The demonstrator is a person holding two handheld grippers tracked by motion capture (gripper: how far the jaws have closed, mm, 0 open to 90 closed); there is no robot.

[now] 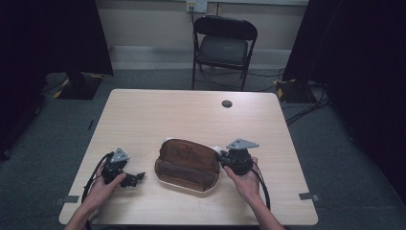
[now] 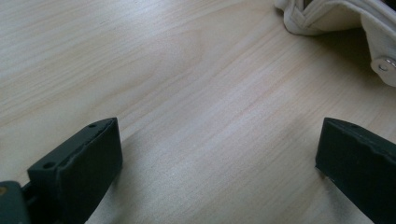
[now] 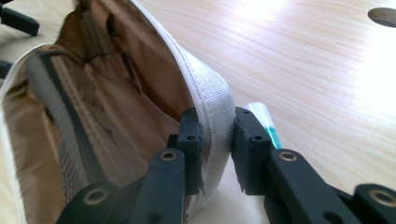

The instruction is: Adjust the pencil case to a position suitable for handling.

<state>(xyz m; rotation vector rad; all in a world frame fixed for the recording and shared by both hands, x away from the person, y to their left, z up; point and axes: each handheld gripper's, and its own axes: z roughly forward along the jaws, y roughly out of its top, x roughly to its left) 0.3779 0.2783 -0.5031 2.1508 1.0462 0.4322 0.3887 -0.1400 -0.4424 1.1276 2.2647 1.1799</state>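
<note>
Here the right tool (image 3: 217,140) clamps the open pouch's (image 1: 187,164) right rim, while the left tool (image 1: 139,178), jaws apart, sits just beside its left end.

folding chair (image 1: 224,48): beyond table's far edge | grommet hole (image 1: 227,103): table top | cables (image 1: 306,111): floor, right

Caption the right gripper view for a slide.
Right claw pinching the white rim of an open brown-lined pouch on a wooden table.
</note>
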